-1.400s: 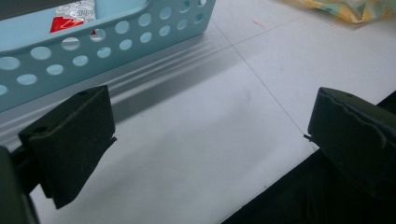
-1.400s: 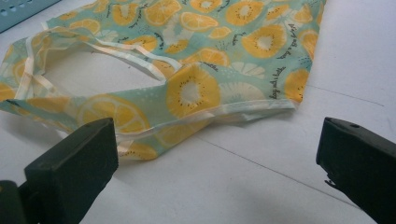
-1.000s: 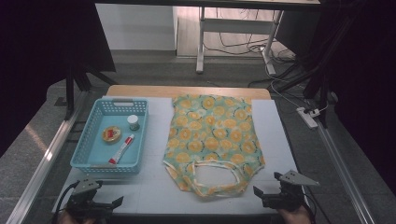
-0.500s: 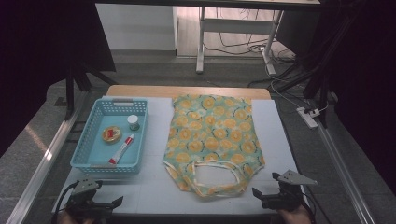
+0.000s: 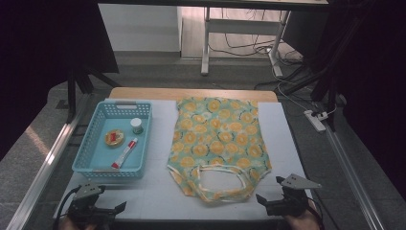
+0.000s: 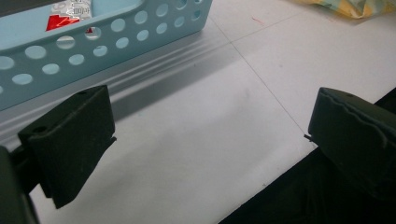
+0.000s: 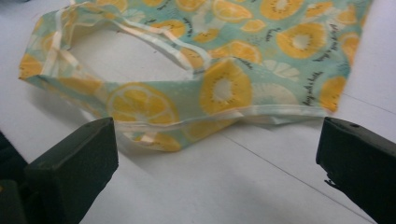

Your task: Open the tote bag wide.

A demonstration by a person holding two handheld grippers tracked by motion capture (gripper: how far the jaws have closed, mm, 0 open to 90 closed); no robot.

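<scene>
Approach step: right gripper (image 5: 268, 203) and left gripper (image 5: 107, 210) — jaws spread, empty (on surface (image 5: 158, 196)). Next: grasp garment (image 5: 218, 143) hem.

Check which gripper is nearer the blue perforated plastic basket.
Left. The left gripper sits just in front of the blue perforated plastic basket, at its near edge. The right gripper is across the table, beyond the citrus-print fabric garment.

Print on red-white tube (image 5: 124, 153) & small jar (image 5: 137, 125) in basket (image 5: 86, 155) is reading too small to make out. Hands are getting cut off at high view's bottom edge. Garment (image 7: 224, 70) is running off right gripper view's top.
</scene>
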